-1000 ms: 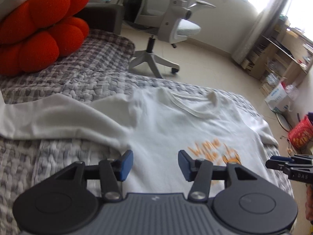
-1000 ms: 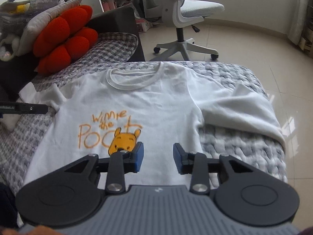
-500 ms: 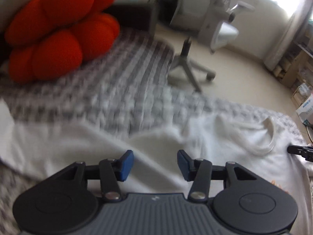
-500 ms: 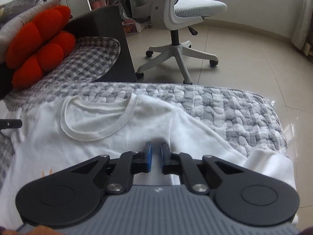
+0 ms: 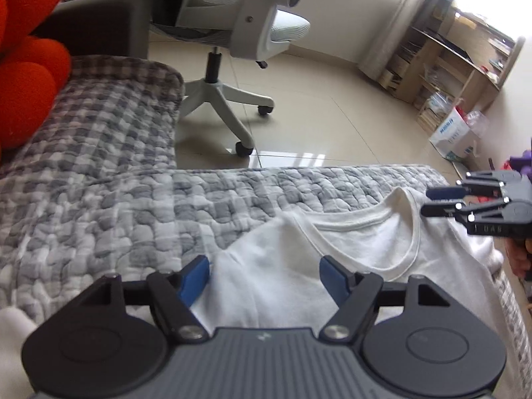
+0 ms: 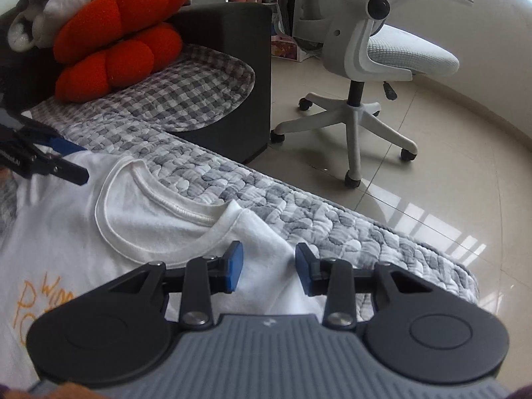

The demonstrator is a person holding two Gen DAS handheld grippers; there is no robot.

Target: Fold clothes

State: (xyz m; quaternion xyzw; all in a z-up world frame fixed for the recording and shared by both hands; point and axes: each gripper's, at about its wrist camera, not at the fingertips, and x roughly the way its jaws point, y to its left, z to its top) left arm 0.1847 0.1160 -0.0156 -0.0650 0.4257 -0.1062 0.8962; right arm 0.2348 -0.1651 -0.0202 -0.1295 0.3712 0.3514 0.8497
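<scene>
Left wrist view, left gripper (image 5: 264, 274) opening wide over the shoulder of a white T-shirt (image 5: 349, 252) on a grey quilt (image 5: 133, 206), nothing pinched, right gripper (image 6: 269, 266) opening above the other shoulder, collar between both.

Your left gripper (image 5: 264, 274) fills the bottom of its own view, tilted downward, blue pads (image 5: 194, 277) far apart and the jaws opening. Your right gripper (image 6: 269, 267) sits low in its frame, also pitched down, jaws opening to a narrower gap. Each gripper shows at the other view's edge, mid-height.
</scene>
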